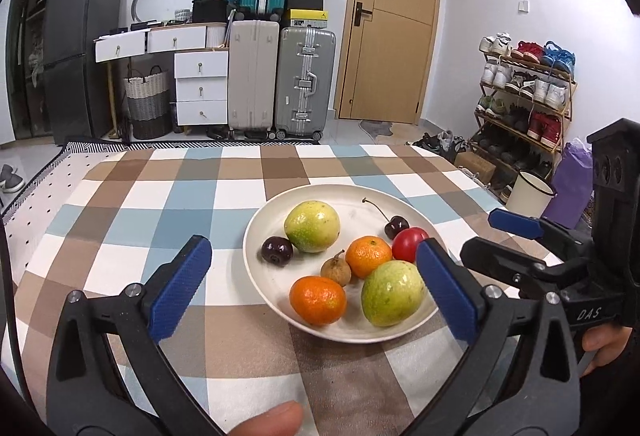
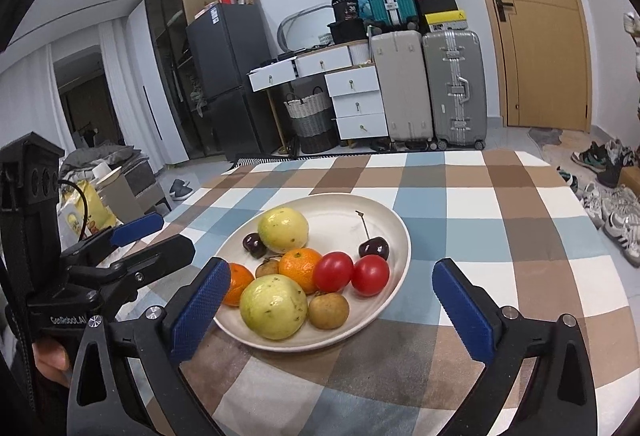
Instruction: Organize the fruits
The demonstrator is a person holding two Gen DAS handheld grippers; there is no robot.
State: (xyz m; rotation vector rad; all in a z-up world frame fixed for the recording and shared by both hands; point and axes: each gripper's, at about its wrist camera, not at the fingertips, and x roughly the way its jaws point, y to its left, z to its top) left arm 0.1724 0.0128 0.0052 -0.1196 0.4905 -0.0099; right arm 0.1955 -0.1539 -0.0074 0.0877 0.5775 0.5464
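On the checked tablecloth (image 1: 168, 195) | plate (image 1: 260, 232) heaped with fruit | left gripper (image 1: 312, 288), right gripper (image 2: 326, 306) both wide apart, empty | cherry tomatoes (image 2: 333, 272) likely soft, slippery: grip gently at widest part

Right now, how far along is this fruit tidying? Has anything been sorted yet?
It looks barely begun. Every visible fruit sits together on the white plate: two green guavas, two oranges, two red tomatoes, cherries and small brown fruits. Nothing is in hand: the left claw and right claw are both open, near the plate. All the sorting remains.
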